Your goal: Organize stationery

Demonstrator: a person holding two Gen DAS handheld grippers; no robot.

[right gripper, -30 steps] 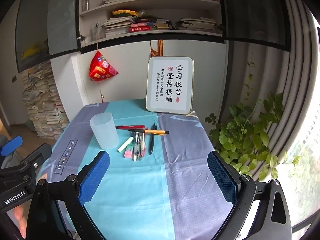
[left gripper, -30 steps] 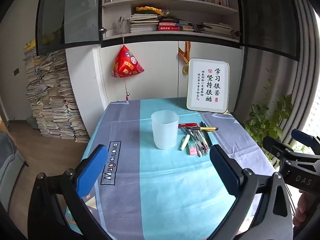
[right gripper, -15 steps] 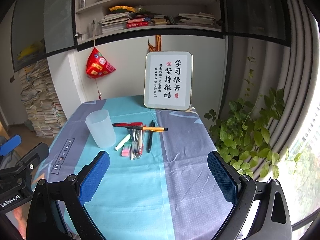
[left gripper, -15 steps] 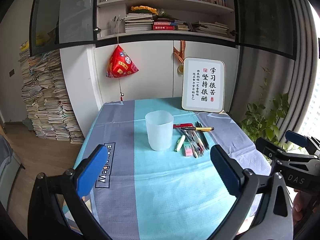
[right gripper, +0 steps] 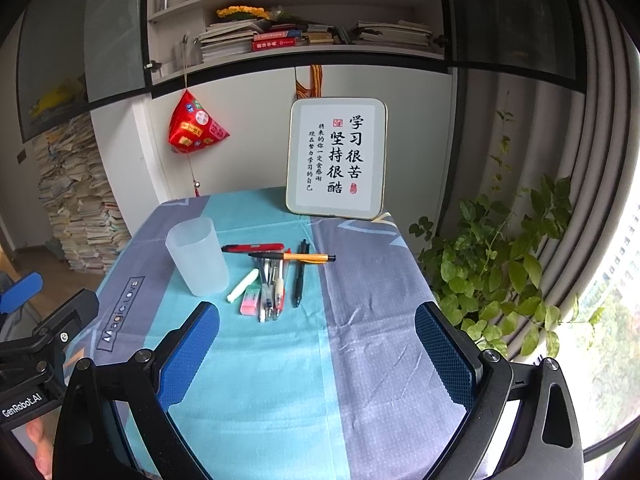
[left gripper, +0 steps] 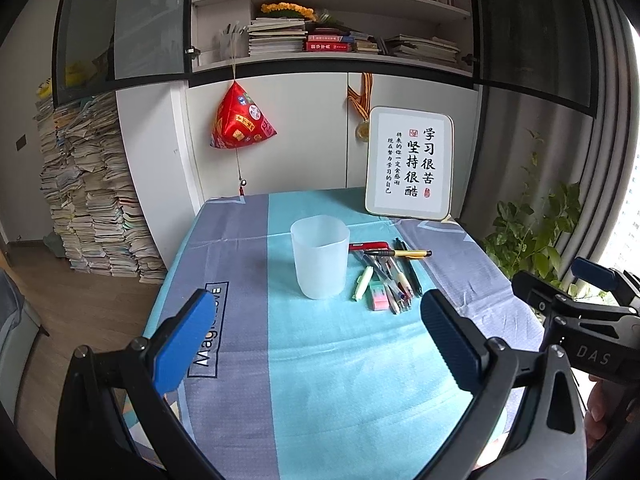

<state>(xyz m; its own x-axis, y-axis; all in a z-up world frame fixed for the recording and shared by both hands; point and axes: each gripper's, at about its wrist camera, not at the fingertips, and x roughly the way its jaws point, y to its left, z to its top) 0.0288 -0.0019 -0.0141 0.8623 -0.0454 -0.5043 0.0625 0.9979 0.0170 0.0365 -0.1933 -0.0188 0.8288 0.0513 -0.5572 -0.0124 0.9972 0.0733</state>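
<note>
A translucent white cup (left gripper: 319, 257) (right gripper: 197, 255) stands upright on the blue and grey tablecloth (left gripper: 320, 360). To its right lies a pile of stationery: a red pen (left gripper: 369, 246) (right gripper: 253, 247), an orange pen (left gripper: 400, 253) (right gripper: 292, 257) across the others, a black pen (right gripper: 300, 274), several clear pens (right gripper: 272, 292), a white-green marker (left gripper: 362, 283) (right gripper: 242, 286) and a pink-green eraser (left gripper: 377, 297) (right gripper: 249, 300). My left gripper (left gripper: 316, 340) is open and empty, above the table's near part. My right gripper (right gripper: 316, 352) is open and empty, short of the pens.
A framed calligraphy board (left gripper: 409, 167) (right gripper: 337, 158) leans at the table's back edge. A red pyramid ornament (left gripper: 240, 124) hangs from the cabinet. A leafy plant (right gripper: 500, 264) stands right of the table. Book stacks (left gripper: 88, 200) are piled on the floor at left.
Both views have shifted a little: the cup and pens sit slightly lower and nearer the frame centre. Both grippers stay open and empty.
</note>
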